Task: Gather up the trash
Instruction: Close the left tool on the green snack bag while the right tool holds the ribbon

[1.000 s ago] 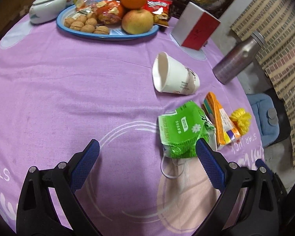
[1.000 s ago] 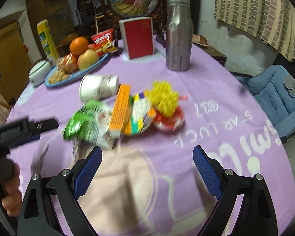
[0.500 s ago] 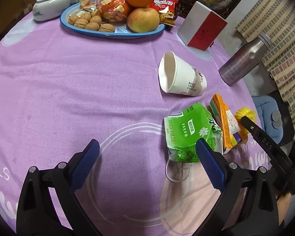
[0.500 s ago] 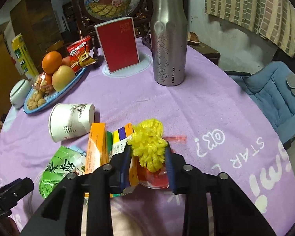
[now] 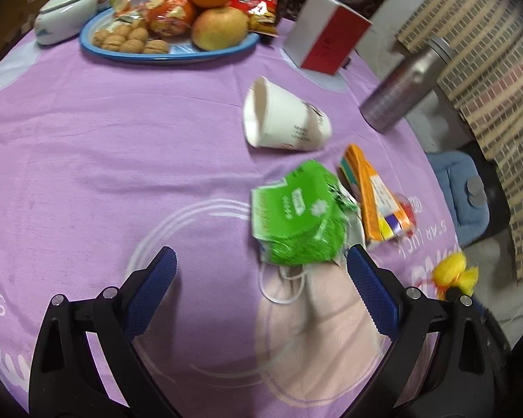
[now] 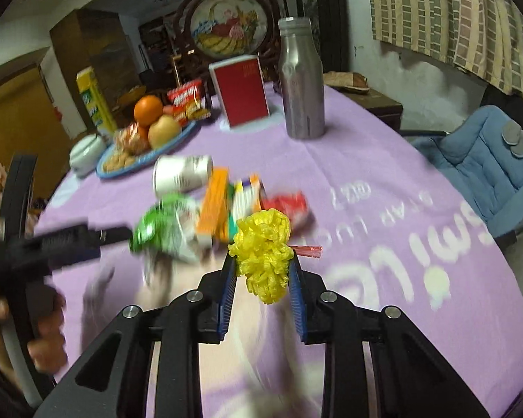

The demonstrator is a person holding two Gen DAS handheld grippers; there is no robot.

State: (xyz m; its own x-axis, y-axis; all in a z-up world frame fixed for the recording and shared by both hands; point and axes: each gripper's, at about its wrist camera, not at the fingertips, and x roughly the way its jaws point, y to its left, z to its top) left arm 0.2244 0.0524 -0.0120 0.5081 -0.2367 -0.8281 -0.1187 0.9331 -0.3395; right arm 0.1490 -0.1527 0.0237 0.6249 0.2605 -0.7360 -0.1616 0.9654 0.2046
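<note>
While right gripper (image 6: 261,275) pinched yellow plastic tuft (image 6: 263,254) clear of purple tablecloth (image 6: 383,181), left gripper (image 5: 261,285) gaped wide, empty. Green wrapper (image 5: 296,219) lay at its one o'clock, just beyond right fingertip (image 5: 357,261), long axis crosswise; left hand nearer.

dim room: blue cushioned chair (image 6: 484,160) beside brick-patterned curtain (image 6: 446,10), wooden cabinet (image 6: 87,52) behind.
</note>
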